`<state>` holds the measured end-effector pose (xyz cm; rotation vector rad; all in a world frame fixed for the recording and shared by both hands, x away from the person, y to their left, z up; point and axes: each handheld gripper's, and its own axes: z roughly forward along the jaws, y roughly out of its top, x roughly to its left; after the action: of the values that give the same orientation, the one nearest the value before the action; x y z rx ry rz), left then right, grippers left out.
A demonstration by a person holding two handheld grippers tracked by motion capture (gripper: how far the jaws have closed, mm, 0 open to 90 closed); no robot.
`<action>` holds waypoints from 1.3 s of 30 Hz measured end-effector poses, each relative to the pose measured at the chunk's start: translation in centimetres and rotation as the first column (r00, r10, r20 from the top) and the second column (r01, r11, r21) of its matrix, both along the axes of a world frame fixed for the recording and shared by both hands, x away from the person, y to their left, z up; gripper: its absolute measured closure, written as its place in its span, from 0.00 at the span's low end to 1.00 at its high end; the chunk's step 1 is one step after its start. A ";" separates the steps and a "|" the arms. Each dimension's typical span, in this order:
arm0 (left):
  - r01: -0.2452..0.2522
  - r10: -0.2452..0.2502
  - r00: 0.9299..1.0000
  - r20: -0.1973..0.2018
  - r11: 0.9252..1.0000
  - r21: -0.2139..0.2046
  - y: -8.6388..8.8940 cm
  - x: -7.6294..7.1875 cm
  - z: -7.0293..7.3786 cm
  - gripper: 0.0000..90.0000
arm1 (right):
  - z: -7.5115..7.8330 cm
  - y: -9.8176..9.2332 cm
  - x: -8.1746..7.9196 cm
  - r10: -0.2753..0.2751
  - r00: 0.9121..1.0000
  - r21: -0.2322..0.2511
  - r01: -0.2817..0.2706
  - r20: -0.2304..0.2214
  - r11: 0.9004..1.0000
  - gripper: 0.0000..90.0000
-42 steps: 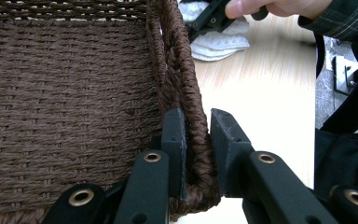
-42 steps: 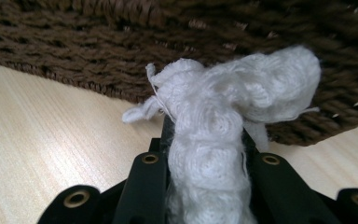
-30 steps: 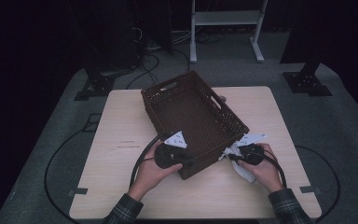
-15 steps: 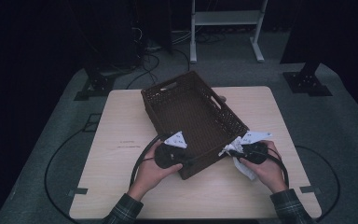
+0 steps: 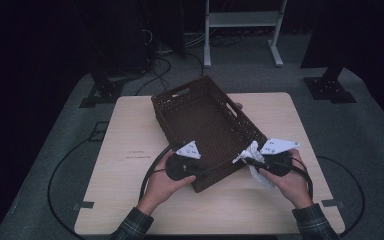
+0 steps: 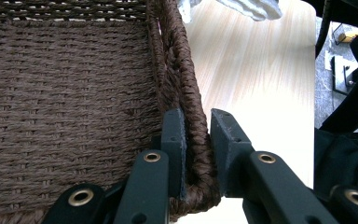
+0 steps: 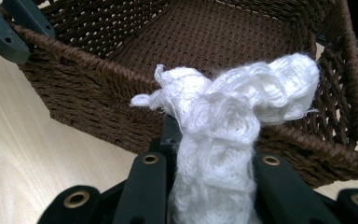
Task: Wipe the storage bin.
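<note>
Now lifted clear of counter (image 5: pixel 130 200): white knitted cloth (image 7: pixel 223 121), clamped in right gripper (image 7: pixel 209 140) jaws; left gripper (image 6: pixel 196 140) jaws clamped on brown woven basket (image 5: pixel 205 120) rim; ready for basket drop.

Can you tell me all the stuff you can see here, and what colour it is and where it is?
Woven wicker basket: one, dark brown, rectangular, standing askew in the middle of the table, nothing inside it.
White knitted cloth: one, white, bunched up, held just outside the basket's near right corner.
Wooden table: one, light beige, square top, under everything.
Metal stand: one, pale grey, on the floor beyond the table.
Floor cables: several, black, on the grey carpet behind the table.
Left gripper: one, black, jaws clamped on the basket's near rim.
Right gripper: one, black, jaws shut on the cloth.
Hands: two, plaid sleeves, at the table's near edge.
</note>
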<state>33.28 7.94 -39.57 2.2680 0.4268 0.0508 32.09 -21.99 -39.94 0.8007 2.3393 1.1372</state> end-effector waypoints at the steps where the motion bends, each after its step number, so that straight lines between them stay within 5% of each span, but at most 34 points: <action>1: 0.000 0.000 1.000 0.000 1.000 0.000 0.0 0.0 0.0 0.84 | -0.1 0.1 0.0 0.002 1.000 -0.005 -0.002 0.003 1.000 0.82; 8: 0.000 0.000 1.000 0.000 1.000 -0.001 0.0 0.0 0.0 0.84 | -1.1 0.2 0.5 0.005 0.999 -0.005 -0.005 -0.041 1.000 0.82; 21: 0.001 -0.001 1.000 0.000 1.000 0.000 0.0 0.0 0.0 0.84 | -4.5 1.0 1.8 0.004 0.991 -0.074 -0.014 -0.132 0.997 0.82; 39: 0.000 0.000 1.000 0.000 1.000 0.003 0.0 0.0 0.0 0.84 | -7.6 1.9 2.4 0.014 0.982 -0.117 -0.037 -0.190 0.992 0.82</action>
<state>33.26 7.91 -39.56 2.2714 0.4263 0.0519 34.51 -20.10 -47.57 0.8708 2.5526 0.9562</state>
